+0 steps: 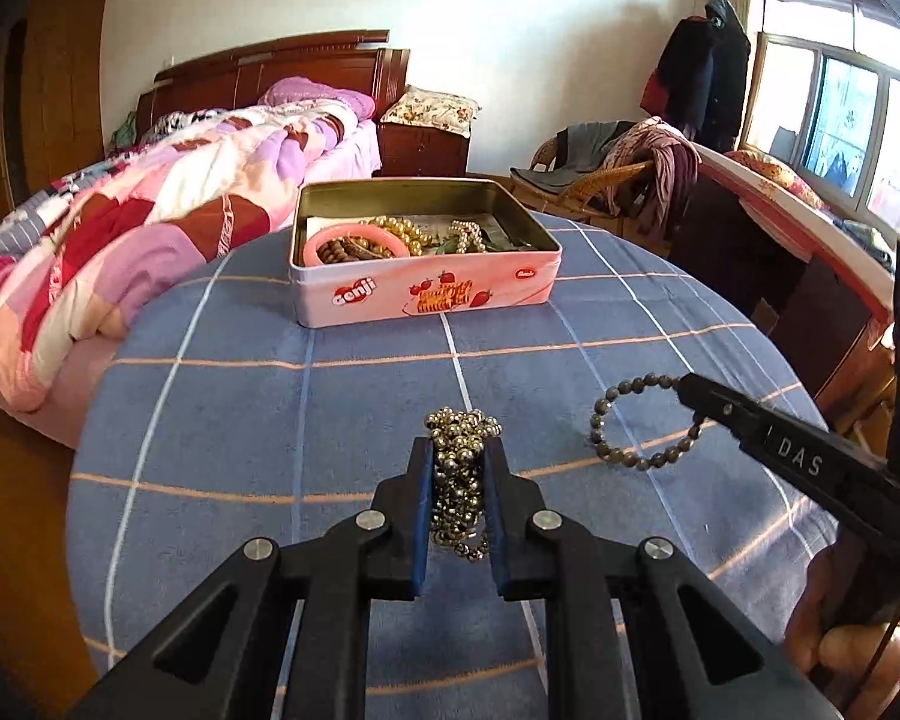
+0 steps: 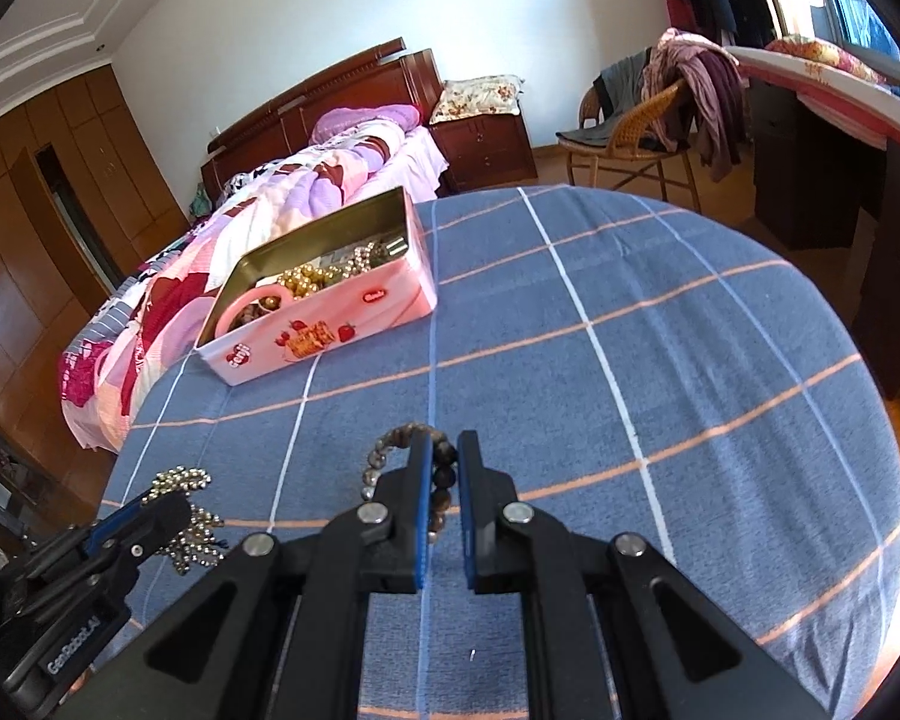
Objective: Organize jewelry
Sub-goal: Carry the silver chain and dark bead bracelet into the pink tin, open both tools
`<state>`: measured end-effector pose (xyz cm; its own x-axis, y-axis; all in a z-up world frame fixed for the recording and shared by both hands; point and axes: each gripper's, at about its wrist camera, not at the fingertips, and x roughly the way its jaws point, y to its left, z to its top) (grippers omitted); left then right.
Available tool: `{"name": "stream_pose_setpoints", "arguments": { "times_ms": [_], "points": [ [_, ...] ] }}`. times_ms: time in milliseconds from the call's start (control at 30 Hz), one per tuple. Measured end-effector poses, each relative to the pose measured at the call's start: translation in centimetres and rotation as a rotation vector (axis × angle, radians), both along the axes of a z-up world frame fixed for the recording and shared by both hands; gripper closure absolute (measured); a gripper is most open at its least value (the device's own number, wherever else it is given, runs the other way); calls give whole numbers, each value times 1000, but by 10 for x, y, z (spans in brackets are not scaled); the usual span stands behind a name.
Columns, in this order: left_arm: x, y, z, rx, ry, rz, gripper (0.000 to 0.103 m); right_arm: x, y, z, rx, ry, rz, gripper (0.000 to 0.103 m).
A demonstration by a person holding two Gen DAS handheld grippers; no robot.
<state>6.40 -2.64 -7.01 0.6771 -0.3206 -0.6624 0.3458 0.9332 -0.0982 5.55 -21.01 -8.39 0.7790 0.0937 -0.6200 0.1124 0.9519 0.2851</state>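
Now the left gripper (image 1: 459,468) pinches a bunched silver bead chain (image 1: 461,450), the right gripper (image 2: 444,462) clamps a grey-brown bead bracelet (image 1: 642,420), both near the pink tin box (image 1: 426,294)

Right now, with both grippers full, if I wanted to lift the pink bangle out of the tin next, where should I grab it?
Probably the bangle's raised rim nearest the tin's front wall, one finger inside the ring, one outside. Come from above: the walls block the sides, and brown beads fill its middle.
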Motion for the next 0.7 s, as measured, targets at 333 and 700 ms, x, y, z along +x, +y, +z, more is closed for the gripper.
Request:
{"name": "stream_pose_setpoints", "arguments": {
  "times_ms": [333,700],
  "points": [
    [-2,12,12,-30,-34,19,88,-11,12,41,18,-95,43,92],
    [-1,15,17,-65,-51,15,88,-8,15,70,112,-175,99,92]
  ]
}}
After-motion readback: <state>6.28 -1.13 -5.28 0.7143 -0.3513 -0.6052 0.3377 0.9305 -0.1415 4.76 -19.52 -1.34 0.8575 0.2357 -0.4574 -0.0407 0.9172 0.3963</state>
